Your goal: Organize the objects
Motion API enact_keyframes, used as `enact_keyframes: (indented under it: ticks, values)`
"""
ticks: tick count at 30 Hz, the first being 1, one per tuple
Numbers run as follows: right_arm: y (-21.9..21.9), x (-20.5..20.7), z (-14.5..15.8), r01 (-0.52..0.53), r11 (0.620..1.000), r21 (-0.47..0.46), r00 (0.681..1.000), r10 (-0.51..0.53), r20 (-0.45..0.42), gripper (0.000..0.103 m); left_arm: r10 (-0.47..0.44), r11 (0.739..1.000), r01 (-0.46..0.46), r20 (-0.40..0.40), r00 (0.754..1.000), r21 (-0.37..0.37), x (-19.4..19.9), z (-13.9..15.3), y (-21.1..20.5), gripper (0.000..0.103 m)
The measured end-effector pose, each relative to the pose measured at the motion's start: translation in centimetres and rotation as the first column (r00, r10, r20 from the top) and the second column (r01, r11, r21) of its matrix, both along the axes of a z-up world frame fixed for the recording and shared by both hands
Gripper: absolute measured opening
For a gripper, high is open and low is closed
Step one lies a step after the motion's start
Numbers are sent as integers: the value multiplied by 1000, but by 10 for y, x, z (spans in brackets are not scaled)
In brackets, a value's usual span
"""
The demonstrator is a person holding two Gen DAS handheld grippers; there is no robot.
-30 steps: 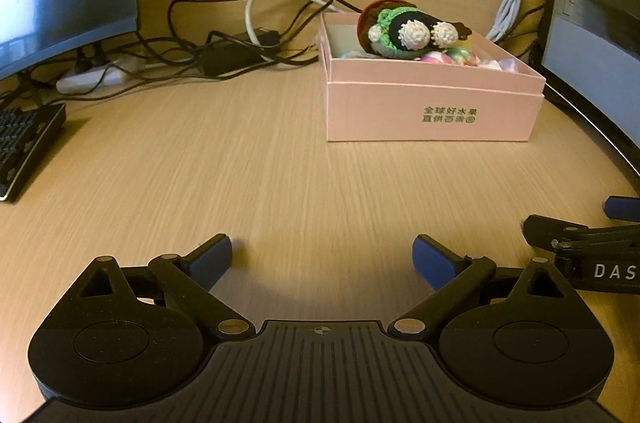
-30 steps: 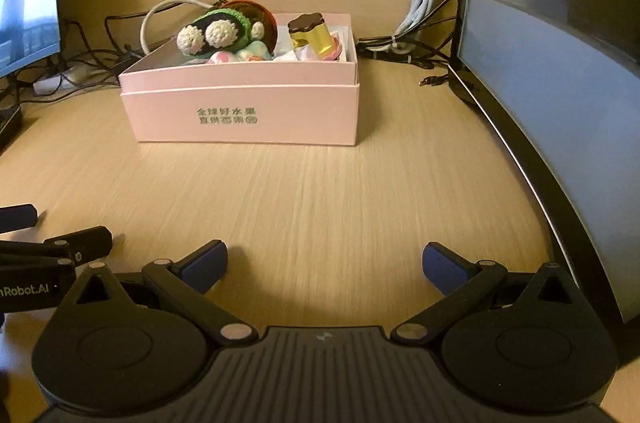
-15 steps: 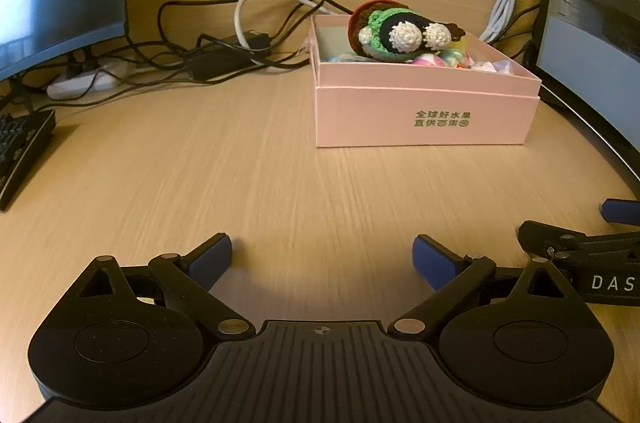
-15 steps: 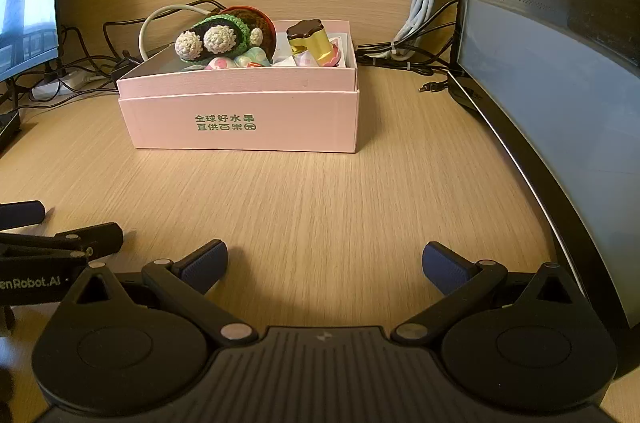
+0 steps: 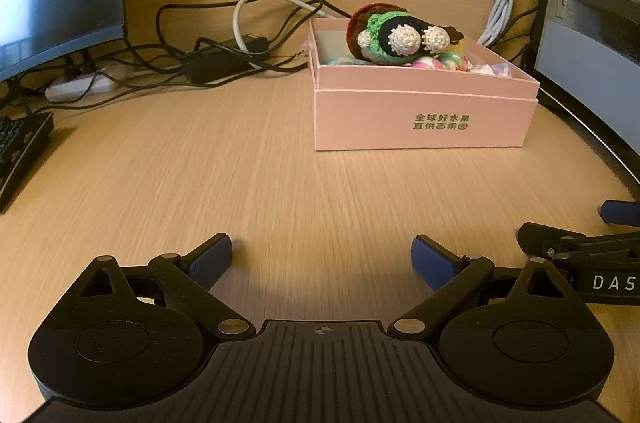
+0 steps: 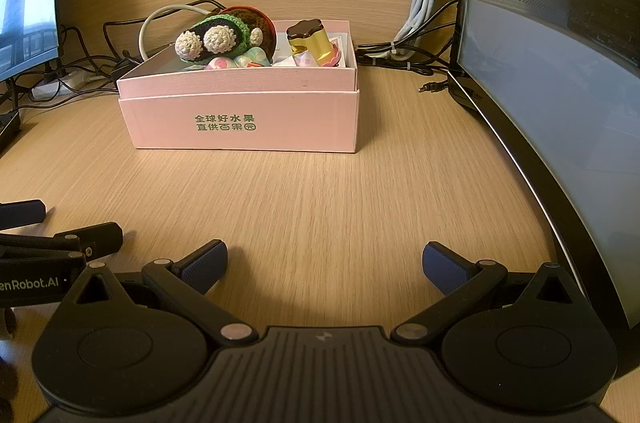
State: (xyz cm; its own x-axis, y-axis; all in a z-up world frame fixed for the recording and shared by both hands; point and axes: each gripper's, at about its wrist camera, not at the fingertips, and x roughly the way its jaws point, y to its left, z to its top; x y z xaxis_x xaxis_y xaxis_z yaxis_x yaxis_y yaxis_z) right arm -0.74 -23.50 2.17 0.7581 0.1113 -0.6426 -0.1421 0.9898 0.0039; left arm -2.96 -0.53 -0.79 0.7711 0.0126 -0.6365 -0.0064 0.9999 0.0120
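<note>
Ahead of the jaws, the box (image 6: 240, 119) wall hides the lower parts of the small toys (image 6: 236, 62) under the crochet toy (image 6: 224, 37); what they are cannot be told. The keyboard (image 5: 20, 151), far left, is cut off by the edge.

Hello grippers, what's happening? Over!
Left gripper open, empty. Right gripper open, empty. Pink box full of toys. Nothing blocking the way.
</note>
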Motion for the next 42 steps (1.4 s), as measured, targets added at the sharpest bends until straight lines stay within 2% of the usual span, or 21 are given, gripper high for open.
enact_keyframes:
  ticks: [42]
  values:
    - [0, 0, 0, 0, 1000, 0, 1000, 0, 1, 103, 0, 1000, 0, 1, 1000, 2, 3, -1, -2, 100]
